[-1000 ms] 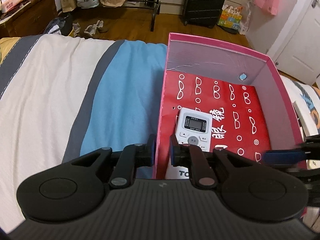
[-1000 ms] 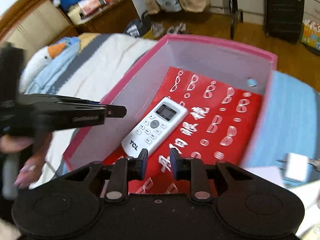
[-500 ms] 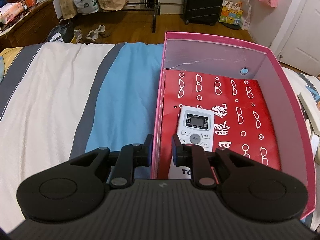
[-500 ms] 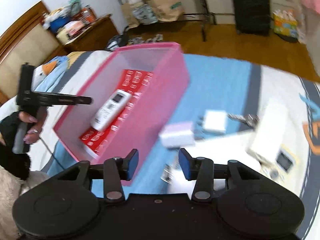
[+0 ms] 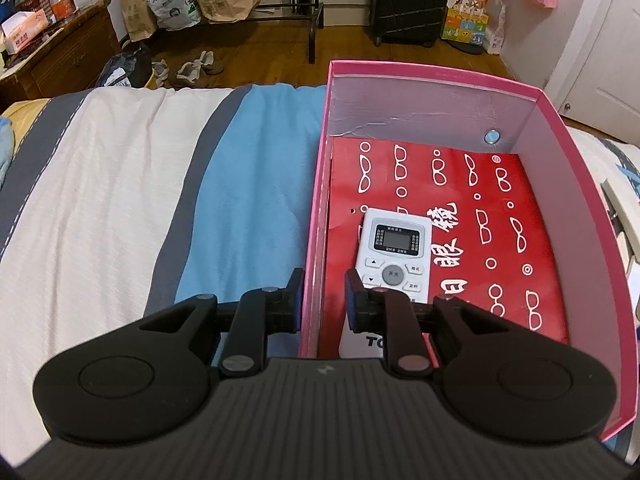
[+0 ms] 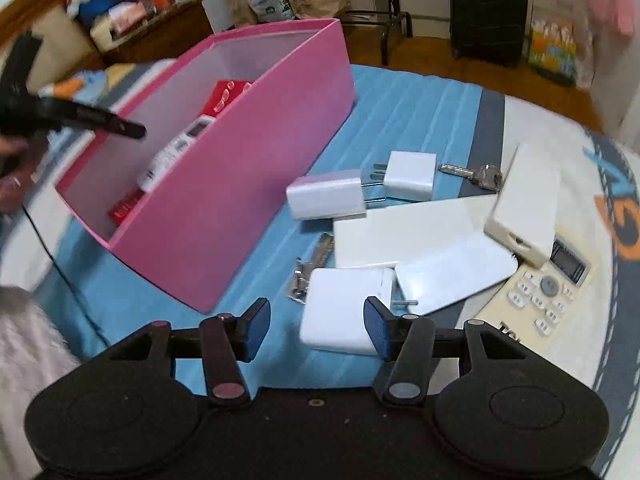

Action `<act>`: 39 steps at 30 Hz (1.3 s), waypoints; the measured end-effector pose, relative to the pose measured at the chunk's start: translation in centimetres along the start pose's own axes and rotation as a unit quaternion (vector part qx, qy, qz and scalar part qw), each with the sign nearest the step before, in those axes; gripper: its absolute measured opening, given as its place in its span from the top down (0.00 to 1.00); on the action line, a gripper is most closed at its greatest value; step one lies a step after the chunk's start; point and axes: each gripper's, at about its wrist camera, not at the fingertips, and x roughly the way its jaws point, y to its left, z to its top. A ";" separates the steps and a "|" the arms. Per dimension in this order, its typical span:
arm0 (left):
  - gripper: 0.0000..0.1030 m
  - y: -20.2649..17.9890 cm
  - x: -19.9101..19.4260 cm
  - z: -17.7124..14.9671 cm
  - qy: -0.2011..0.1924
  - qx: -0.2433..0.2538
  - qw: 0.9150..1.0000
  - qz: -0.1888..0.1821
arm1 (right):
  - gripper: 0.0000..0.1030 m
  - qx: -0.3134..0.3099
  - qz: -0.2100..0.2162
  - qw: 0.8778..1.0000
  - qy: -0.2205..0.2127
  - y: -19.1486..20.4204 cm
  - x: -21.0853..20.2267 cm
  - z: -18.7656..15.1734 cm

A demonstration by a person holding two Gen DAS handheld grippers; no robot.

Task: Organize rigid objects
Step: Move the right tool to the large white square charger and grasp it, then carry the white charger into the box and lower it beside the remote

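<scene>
A pink box [image 5: 568, 184] with a red printed sheet on its floor lies on the bed, and a white remote [image 5: 396, 252] rests inside. My left gripper [image 5: 324, 300] straddles the box's left wall with a narrow gap, its right pad clear of the wall. In the right wrist view, my right gripper [image 6: 316, 328] hangs over loose items beside the box [image 6: 240, 184]. Its jaws are opening, with nothing pressed between them. A white square charger [image 6: 344, 312] lies just beyond its tips. A hand holds the left gripper [image 6: 134, 130] at the box's far side.
On the blue and white bedspread [image 6: 420, 112] lie two white plugs [image 6: 328, 196] [image 6: 412, 176], a key [image 6: 476, 174], small metal parts [image 6: 308, 276], flat white cards [image 6: 400, 232], a cream power bank [image 6: 524, 208] and a second remote [image 6: 548, 288]. Furniture, bags and a suitcase stand beyond the bed.
My right gripper swung away from above the box to the loose items on its right and dropped lower, its jaws widening. The left gripper stayed at the box wall, its fingers slightly further apart.
</scene>
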 end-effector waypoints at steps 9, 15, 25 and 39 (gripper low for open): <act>0.83 0.6 -0.2 0.0 0.002 -0.017 1.000 -0.014 | 0.33 -0.034 -0.056 0.998 -0.002 0.5 1.6 -0.7; 0.83 0.8 -0.1 0.0 -0.001 -0.024 0.999 -0.021 | 0.42 -0.089 -0.101 0.991 -0.010 2.2 2.3 -1.2; 0.86 1.0 0.4 0.1 0.001 -0.035 0.999 -0.020 | 0.42 -0.043 -0.050 0.997 -0.049 2.0 -0.4 -0.8; 0.90 1.0 -0.6 0.0 -0.009 -0.036 0.999 -0.011 | 0.42 -0.083 0.096 0.980 -0.156 10.3 -8.7 6.7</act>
